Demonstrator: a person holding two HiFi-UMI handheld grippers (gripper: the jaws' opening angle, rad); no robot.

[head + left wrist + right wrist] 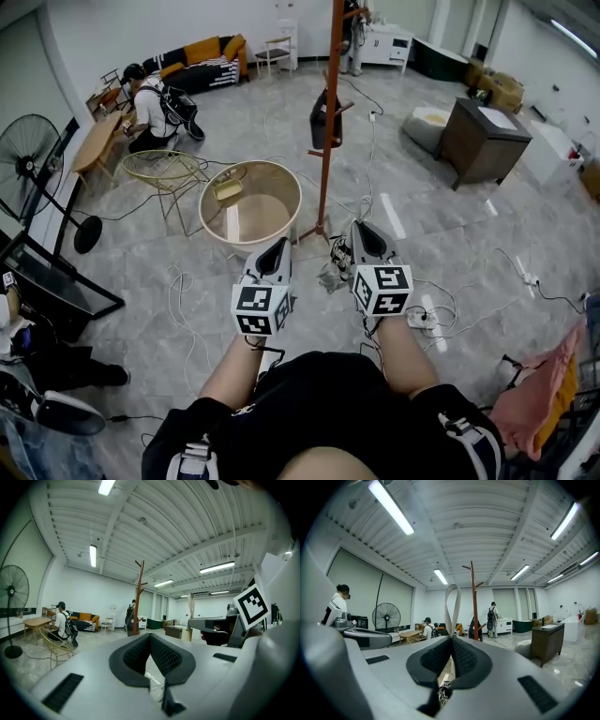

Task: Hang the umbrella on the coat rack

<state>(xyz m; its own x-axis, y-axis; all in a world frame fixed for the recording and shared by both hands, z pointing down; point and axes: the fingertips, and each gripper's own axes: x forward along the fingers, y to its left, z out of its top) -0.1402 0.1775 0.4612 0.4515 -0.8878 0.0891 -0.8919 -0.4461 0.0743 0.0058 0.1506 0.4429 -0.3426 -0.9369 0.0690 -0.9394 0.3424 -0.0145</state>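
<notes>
The coat rack [327,131] is a tall brown pole with short pegs, standing on the floor ahead of me, and a dark bag [324,120] hangs on it. It also shows in the left gripper view as the coat rack [138,597] and in the right gripper view as the coat rack [474,603]. My right gripper [362,232] is shut on the umbrella's white strap loop [452,609]. The small folded patterned umbrella [334,272] dangles below the jaws, partly hidden, umbrella [442,696]. My left gripper [278,247] is beside it, shut with nothing held, gripper [150,637].
A round wooden tub table [249,208] and a wire chair [167,172] stand left of the rack. A fan [32,178] is far left, a dark cabinet [480,141] right. Cables and a power strip [421,319] lie on the floor. One person [150,109] crouches at the back left.
</notes>
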